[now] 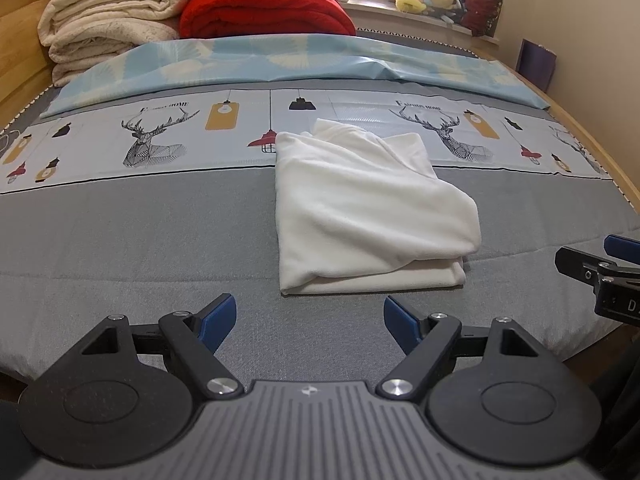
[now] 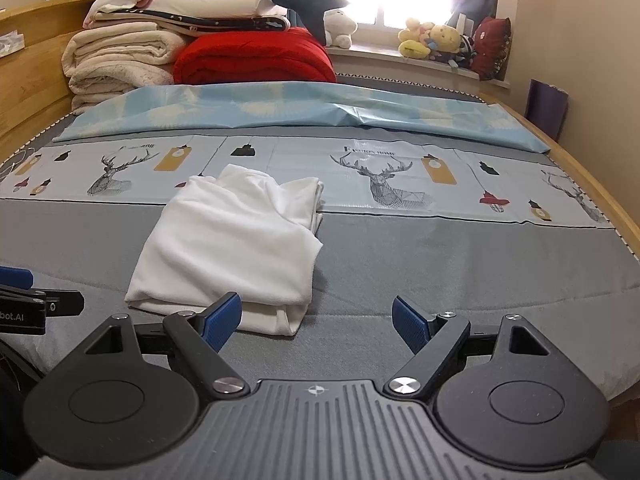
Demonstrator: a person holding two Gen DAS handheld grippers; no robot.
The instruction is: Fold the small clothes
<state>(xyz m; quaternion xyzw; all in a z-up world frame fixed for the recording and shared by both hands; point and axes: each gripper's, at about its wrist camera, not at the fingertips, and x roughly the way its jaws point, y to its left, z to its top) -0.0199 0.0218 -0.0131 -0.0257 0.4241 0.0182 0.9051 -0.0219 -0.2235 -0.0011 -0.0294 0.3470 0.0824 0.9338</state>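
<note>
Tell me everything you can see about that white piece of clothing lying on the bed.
The white garment is soft, fleecy-looking cloth, already folded into a rough rectangle of several layers, with stacked edges showing at its near end. Its top layer lies a bit rumpled and skewed, and a flap sticks up at the far end. It rests flat on the grey bedcover, its far end overlapping the deer-printed strip. Nothing else touches it; both pairs of fingers are short of it.

A home bedroom: a wooden-framed bed (image 2: 580, 172), stacked folded blankets (image 2: 120, 60), and plush toys (image 2: 432, 40) on the windowsill.
</note>
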